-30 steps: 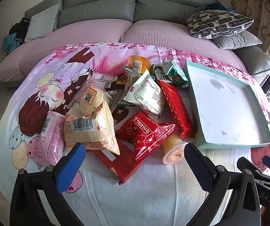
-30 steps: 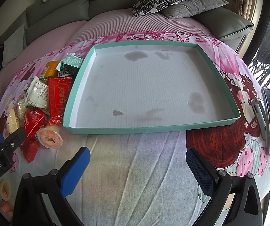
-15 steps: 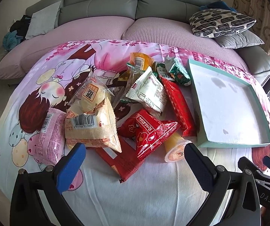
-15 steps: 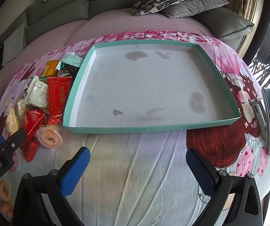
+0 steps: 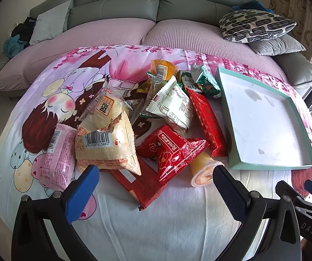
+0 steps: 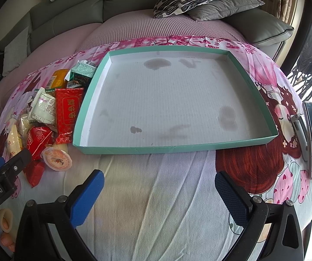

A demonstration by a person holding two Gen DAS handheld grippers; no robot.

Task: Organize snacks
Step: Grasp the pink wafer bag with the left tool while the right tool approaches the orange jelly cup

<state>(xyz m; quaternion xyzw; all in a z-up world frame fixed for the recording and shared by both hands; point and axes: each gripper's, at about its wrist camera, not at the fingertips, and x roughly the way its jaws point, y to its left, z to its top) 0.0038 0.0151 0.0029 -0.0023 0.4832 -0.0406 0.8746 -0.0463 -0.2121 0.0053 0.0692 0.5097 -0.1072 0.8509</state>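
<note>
Both grippers hang over the cartoon-print bedsheet [image 6: 147,195] with jaws spread wide, holding nothing. Left gripper [image 5: 153,184] hovers just before the snack pile [image 5: 147,117], a red packet [image 5: 175,154] and jelly cup [image 5: 203,171] nearest. Right gripper [image 6: 158,187] faces the stained teal tray [image 6: 173,149], beside the pile.

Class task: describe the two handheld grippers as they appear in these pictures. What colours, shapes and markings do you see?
The left gripper has a black frame with silver bolts and two splayed fingers: a smooth bright-blue pad and a darker, textured navy pad. The right gripper is built the same. Seen from the right wrist view, the left gripper's black body carries white "GenRobot.AI" lettering; the right one's body shows "DAS". No sleeves or cables are visible.
</note>
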